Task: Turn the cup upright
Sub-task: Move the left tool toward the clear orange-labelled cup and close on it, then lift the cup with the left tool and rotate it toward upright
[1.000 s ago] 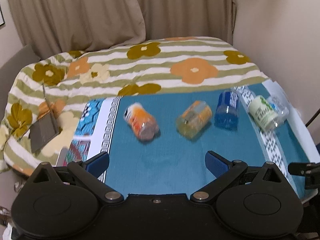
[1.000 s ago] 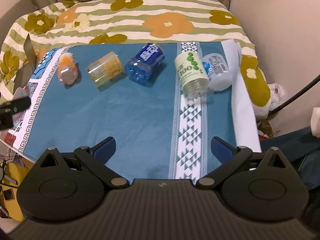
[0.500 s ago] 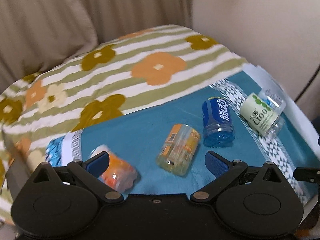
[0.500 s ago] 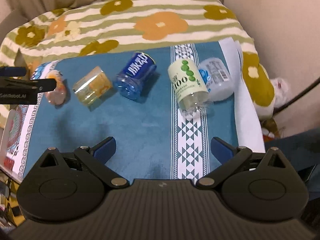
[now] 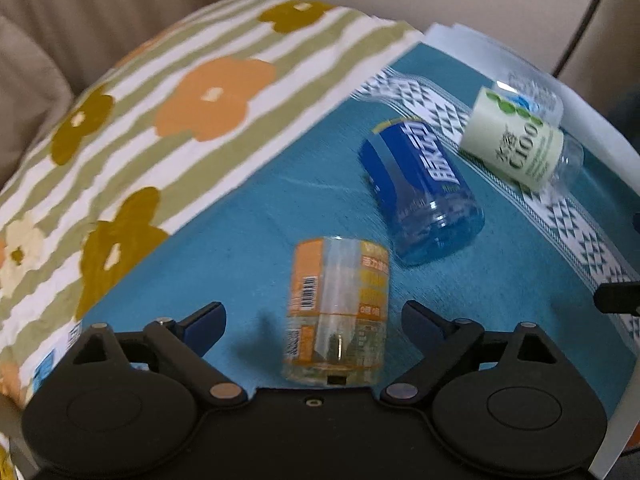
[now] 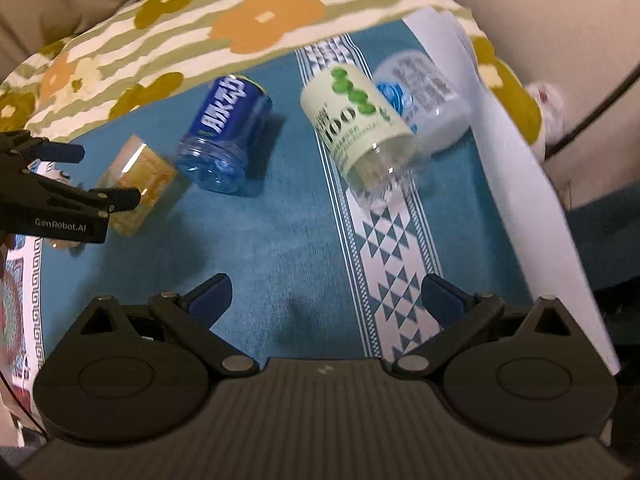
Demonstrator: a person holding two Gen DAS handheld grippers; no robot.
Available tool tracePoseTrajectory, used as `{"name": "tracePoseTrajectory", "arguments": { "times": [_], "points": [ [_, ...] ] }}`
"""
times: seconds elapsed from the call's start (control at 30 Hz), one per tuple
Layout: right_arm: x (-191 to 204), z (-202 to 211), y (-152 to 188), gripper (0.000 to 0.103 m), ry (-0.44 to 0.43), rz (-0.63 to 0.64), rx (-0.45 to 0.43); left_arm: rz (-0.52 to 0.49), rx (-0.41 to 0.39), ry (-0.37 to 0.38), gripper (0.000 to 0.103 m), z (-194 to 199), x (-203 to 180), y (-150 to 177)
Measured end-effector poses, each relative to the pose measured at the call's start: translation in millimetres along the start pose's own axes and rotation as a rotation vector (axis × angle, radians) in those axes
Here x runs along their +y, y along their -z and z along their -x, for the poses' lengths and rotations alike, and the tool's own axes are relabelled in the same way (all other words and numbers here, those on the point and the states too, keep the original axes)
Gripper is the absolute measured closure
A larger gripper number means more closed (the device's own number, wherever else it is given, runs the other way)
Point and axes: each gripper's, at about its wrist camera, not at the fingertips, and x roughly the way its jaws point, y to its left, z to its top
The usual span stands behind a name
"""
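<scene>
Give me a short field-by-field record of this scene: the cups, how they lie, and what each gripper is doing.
surface: teal cloth over a floral blanket
cups on their sides: yellow cup, blue cup, green-label cup, white-label cup
upright cups: none
left gripper: open, fingers either side of the yellow cup, no contact visible
right gripper: open, empty, above the cloth

Floral striped bedspread, beige curtain perhaps, pale wall

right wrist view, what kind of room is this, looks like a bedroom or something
Probably a bedroom or living room at home: a flowered striped quilt lies over soft furniture, a patterned teal cloth is spread on it, and beige curtains hang behind.
</scene>
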Motion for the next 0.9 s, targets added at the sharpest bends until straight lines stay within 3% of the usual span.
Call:
{"name": "tracePoseTrajectory", "arguments": {
  "times": [0.17,0.27,0.3,0.6,0.9],
  "points": [
    [-1,-11,3,0.000,0.005,-0.057,0.021,-0.021,0.044,0.051,0.020,-17,-1,-2],
    [-2,-14,4,0.000,0.005,-0.077,0.027,-0.031,0.071,0.076,0.037,-23,-3,-2],
    [-2,-14,4,0.000,0.005,-0.081,0.027,-0.031,0.079,0.082,0.039,-24,-3,-1],
    [-2,-12,4,0.000,0.001,-0.083,0.018,-0.002,0.059,0.080,0.040,-20,-1,-2],
    [-6,18,5,0.000,-0.023,-0.028,-0.024,0.084,0.003,0.027,0.040,23,-8,3]
  ]
}}
